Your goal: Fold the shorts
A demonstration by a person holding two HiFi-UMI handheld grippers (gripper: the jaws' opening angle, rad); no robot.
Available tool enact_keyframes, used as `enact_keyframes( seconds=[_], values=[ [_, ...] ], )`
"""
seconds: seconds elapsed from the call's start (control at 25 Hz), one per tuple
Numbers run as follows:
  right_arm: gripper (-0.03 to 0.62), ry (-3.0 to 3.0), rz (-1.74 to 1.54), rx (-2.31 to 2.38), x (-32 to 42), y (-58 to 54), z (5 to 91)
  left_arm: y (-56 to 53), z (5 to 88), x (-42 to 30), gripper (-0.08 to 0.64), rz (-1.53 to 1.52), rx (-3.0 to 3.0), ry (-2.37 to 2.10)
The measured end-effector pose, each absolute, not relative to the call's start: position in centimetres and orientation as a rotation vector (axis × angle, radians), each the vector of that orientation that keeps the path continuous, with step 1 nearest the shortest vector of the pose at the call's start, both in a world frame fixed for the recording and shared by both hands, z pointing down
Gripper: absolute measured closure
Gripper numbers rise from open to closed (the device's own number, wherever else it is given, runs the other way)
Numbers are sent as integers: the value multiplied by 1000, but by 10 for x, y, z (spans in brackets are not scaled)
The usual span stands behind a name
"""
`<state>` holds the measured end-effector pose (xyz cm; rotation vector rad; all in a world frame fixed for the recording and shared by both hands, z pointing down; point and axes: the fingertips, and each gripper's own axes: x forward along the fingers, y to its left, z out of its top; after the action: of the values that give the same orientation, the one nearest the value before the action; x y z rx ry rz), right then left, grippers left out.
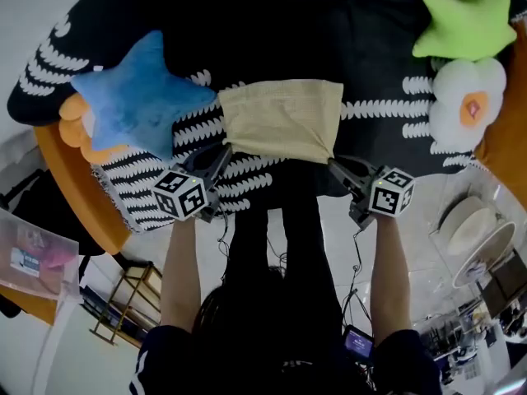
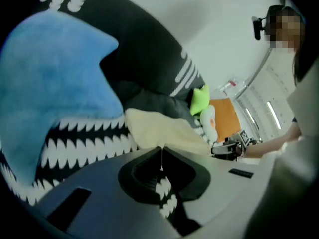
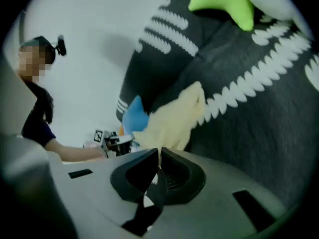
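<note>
The pale yellow shorts (image 1: 280, 118) lie folded into a rough square on a black blanket with white leaf stripes (image 1: 387, 64). My left gripper (image 1: 224, 151) is shut on the shorts' near left corner. My right gripper (image 1: 333, 164) is shut on the near right corner. In the left gripper view the cloth (image 2: 159, 128) runs straight into the closed jaw tips (image 2: 161, 151). The right gripper view shows the same, with cloth (image 3: 174, 118) ending at the closed tips (image 3: 159, 153). The near edge hangs between the two grippers.
A blue star pillow (image 1: 136, 97) lies just left of the shorts, close to my left gripper. A green star pillow (image 1: 465, 25) and a white flower pillow (image 1: 465, 105) sit at the far right. An orange edge (image 1: 70, 188) borders the blanket at the left. White round dishes (image 1: 478, 229) stand lower right.
</note>
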<state>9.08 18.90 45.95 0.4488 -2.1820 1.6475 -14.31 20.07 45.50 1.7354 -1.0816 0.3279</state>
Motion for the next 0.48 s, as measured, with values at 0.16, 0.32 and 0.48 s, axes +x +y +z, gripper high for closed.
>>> enact_keyframes(
  seconds=[0.16, 0.32, 0.48],
  values=[
    [565, -1970, 1637, 529, 107, 263, 505, 276, 495, -130, 549, 523, 1662, -968],
    [530, -1906, 1586, 620, 114, 288, 519, 308, 517, -131, 543, 754, 1615, -972],
    [194, -1832, 1431, 550, 116, 303, 530, 324, 526, -131, 333, 837, 1538, -958]
  ],
)
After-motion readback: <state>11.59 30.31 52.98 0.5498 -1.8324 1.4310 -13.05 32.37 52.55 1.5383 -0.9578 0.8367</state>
